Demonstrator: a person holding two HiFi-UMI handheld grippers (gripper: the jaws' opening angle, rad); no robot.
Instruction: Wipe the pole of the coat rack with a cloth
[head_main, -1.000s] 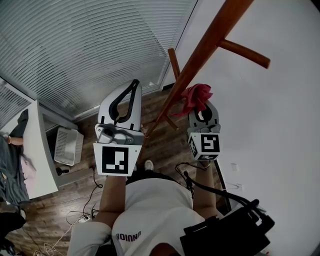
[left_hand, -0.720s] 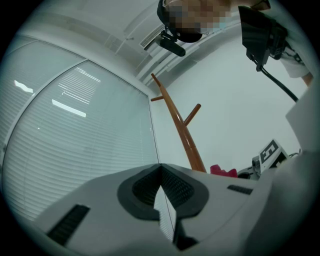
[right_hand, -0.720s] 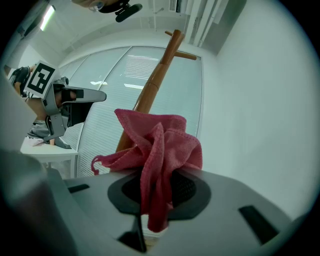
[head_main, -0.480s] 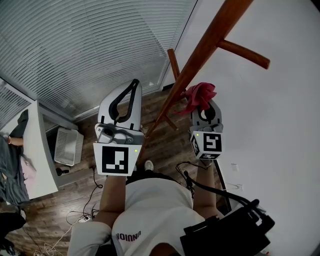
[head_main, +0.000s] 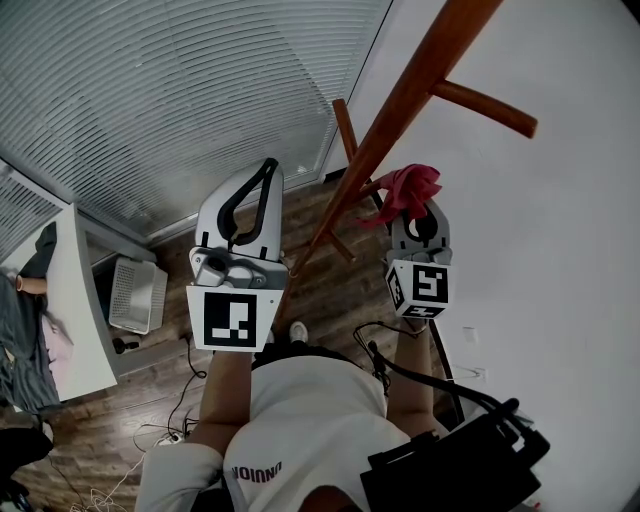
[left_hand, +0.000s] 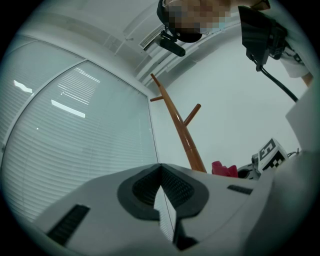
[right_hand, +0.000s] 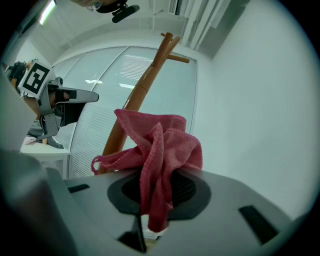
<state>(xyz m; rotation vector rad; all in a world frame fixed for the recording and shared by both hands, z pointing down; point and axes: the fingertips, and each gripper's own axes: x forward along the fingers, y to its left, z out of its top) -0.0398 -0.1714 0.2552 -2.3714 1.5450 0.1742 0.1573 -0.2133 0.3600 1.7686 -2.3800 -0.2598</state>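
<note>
Diagonally up-right, pole (head_main: 400, 105); cloth (head_main: 405, 188) in right tongs (head_main: 420, 212).

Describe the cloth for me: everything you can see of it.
The cloth is a red-pink terry-like rag, crumpled and bunched. The right gripper is shut on its lower folds; the rest stands up loose beyond the jaws, one corner trailing sideways. It sits just beside the wooden pole; contact cannot be confirmed.

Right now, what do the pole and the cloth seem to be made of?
The pole looks like wood, reddish-brown with a smooth glossy varnish; light streaks run along it. The cloth looks like soft pink-red terry or microfibre, matte, with a nubby surface and limp folds.
</note>
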